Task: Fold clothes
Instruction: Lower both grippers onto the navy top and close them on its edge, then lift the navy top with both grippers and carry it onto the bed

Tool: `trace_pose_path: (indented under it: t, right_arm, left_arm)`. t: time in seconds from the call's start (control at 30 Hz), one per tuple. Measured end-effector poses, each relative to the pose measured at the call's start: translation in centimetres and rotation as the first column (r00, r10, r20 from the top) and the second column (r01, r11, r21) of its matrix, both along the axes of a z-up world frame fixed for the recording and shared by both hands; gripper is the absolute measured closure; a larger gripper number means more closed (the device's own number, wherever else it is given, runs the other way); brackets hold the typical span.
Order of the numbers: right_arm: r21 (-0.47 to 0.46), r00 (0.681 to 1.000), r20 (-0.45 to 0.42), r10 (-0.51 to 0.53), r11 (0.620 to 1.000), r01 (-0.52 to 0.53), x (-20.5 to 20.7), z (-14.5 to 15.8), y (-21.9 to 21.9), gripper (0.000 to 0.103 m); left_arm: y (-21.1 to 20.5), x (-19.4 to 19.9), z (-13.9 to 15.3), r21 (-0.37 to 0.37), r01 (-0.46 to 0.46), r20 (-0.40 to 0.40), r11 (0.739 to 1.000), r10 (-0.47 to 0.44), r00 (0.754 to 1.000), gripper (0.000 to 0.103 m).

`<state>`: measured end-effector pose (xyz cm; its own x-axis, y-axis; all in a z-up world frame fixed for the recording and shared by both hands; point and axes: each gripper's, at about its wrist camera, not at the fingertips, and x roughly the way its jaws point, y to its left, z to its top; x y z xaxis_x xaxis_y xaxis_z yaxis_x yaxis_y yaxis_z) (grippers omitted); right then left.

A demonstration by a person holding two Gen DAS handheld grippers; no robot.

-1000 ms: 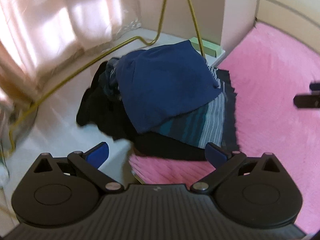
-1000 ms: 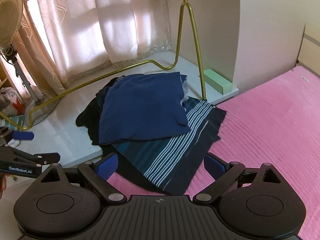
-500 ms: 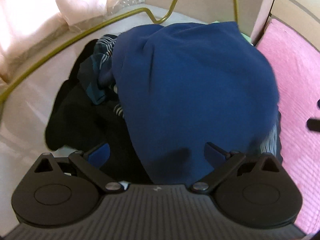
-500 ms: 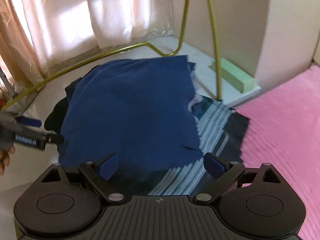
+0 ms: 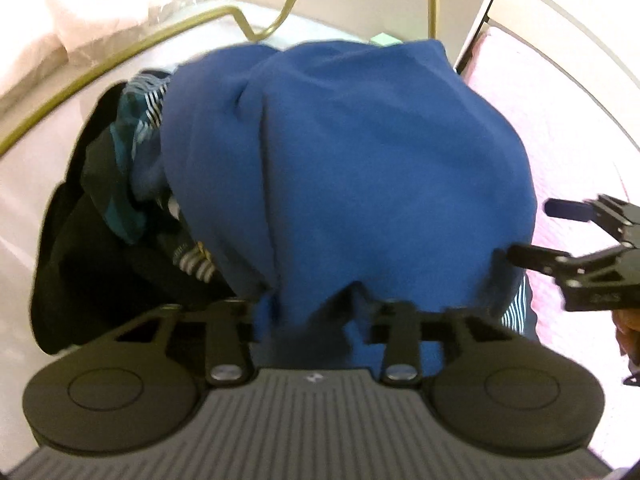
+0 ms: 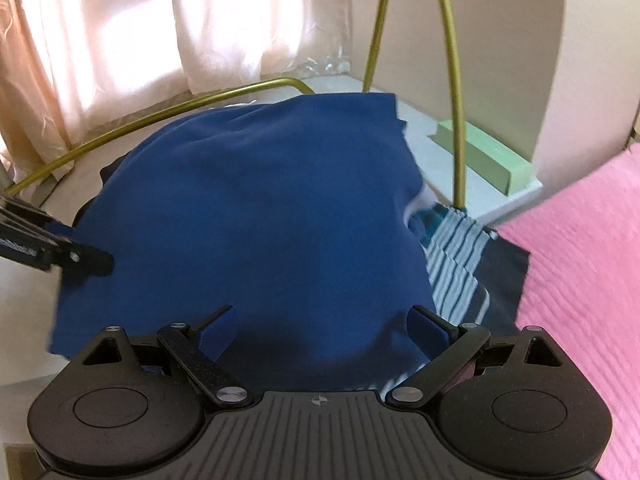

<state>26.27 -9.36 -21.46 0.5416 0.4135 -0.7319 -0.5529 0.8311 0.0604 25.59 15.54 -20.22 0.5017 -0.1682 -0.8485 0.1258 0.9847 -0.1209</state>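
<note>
**Left claw bunched into blue cloth, right claw spread wide**

Left claw (image 5: 312, 316): drawn in narrow, fingers buried in the near hem of the blue garment (image 5: 352, 168), cloth gathered and puckered between them; seemingly clamped on it, though fingertips hidden by fabric. Right claw (image 6: 322, 330): spread wide, blue pads either side of the same garment's near edge, hovering just over it, nothing pinched; from the left wrist view, seen at the garment's right border with one finger against the cloth.

Blue garment: draped smooth over a heap of clothes, a long crease down its left part, right side rounded. Beneath it a striped teal and white piece (image 6: 456, 256) poking out on the right, and black clothing (image 5: 80, 248) spilling out on the left.

Heap resting at the edge of the pink bed (image 6: 580, 264), partly over the pale floor (image 5: 24, 184). Gold tube frame (image 6: 452, 92) standing just behind the heap; green box (image 6: 484, 160) by the wall; curtain (image 6: 120, 40) further back. Open pink bed surface to the right.
</note>
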Motion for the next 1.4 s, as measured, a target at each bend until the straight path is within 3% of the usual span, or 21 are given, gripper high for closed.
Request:
trace_pose_path:
  t: [0.03,0.07,0.17,0.3,0.53,0.73,0.8,0.93,1.03,1.17,1.2,1.23,1.27,1.3,1.33,1.4]
  right_arm:
    - [-0.012,1.0,0.002,0.009,1.0,-0.009,0.2,0.0,0.4,0.018]
    - [-0.024,1.0,0.004,0.019,1.0,-0.019,0.4,-0.1,0.9,0.047]
    - [-0.049,0.999,0.013,0.038,0.998,-0.037,0.4,0.5,1.8,0.079]
    - [-0.01,0.999,0.032,0.022,1.0,-0.022,-0.7,3.7,0.5,0.1]
    - [0.083,0.985,0.135,-0.111,0.992,0.1,-5.2,12.8,-7.2,0.101]
    - [0.055,0.948,0.15,-0.282,0.959,0.277,-13.9,17.3,-18.6,0.101]
    - [0.02,0.925,0.146,-0.35,0.936,0.351,-18.1,18.3,-23.2,0.101]
    - [-0.062,0.862,0.139,-0.487,0.865,0.498,-27.4,19.6,-32.4,0.101]
    - [-0.143,0.801,0.127,-0.585,0.788,0.598,-34.7,19.4,-39.5,0.1]
    - [-0.245,0.721,0.058,-0.69,0.691,0.68,-41.9,16.5,-46.6,0.1]
    - [-0.261,0.699,0.037,-0.714,0.669,0.696,-43.3,15.7,-48.1,0.092]
    - [-0.277,0.676,0.017,-0.737,0.646,0.711,-44.8,14.8,-49.5,0.08]
    - [-0.293,0.651,-0.002,-0.759,0.623,0.725,-46.3,13.9,-51.0,0.048]
    - [-0.31,0.626,-0.021,-0.78,0.6,0.737,-47.8,13.0,-52.4,0.029]
    - [-0.328,0.599,-0.04,-0.8,0.577,0.748,-49.3,12.2,-53.9,0.028]
    - [-0.353,0.55,-0.077,-0.832,0.539,0.765,-52.0,10.6,-56.3,0.028]
  left_arm:
    - [-0.1,0.0,0.5,0.008,0.003,0.008,1.0,-0.003,1.0,0.093]
    - [-0.2,0.1,1.0,0.015,0.01,0.019,1.0,-0.01,1.0,0.096]
    - [-1.0,0.1,2.8,0.033,0.05,0.062,0.998,-0.052,0.997,0.1]
    - [-2.3,0.0,6.1,0.02,0.077,0.134,0.997,-0.079,0.988,0.1]
    - [-8.7,-3.2,13.2,-0.04,0.235,0.246,0.971,-0.218,0.944,0.101]
    - [-19.3,-9.8,16.3,-0.15,0.413,0.264,0.898,-0.366,0.892,0.101]
    - [-23.4,-12.4,17.0,-0.192,0.473,0.265,0.86,-0.419,0.869,0.101]
    - [-34.2,-19.2,16.3,-0.262,0.613,0.221,0.746,-0.571,0.79,0.101]
    - [-42.9,-24.7,13.9,-0.312,0.685,0.133,0.659,-0.683,0.718,0.099]
    - [-52.4,-31.4,9.3,-0.396,0.725,-0.027,0.563,-0.796,0.604,0.089]
    - [-53.8,-32.6,8.3,-0.402,0.732,-0.053,0.551,-0.811,0.582,0.084]
    - [-54.9,-33.7,7.5,-0.394,0.742,-0.078,0.543,-0.824,0.562,0.072]
    - [-55.5,-34.6,6.9,-0.367,0.757,-0.096,0.541,-0.831,0.548,0.066]
    - [-55.6,-35.0,6.4,-0.339,0.771,-0.108,0.54,-0.836,0.538,0.066]
    - [-55.5,-35.4,5.8,-0.307,0.781,-0.122,0.543,-0.837,0.534,0.064]
    - [-54.0,-35.8,5.0,-0.243,0.782,-0.157,0.574,-0.819,0.552,0.056]
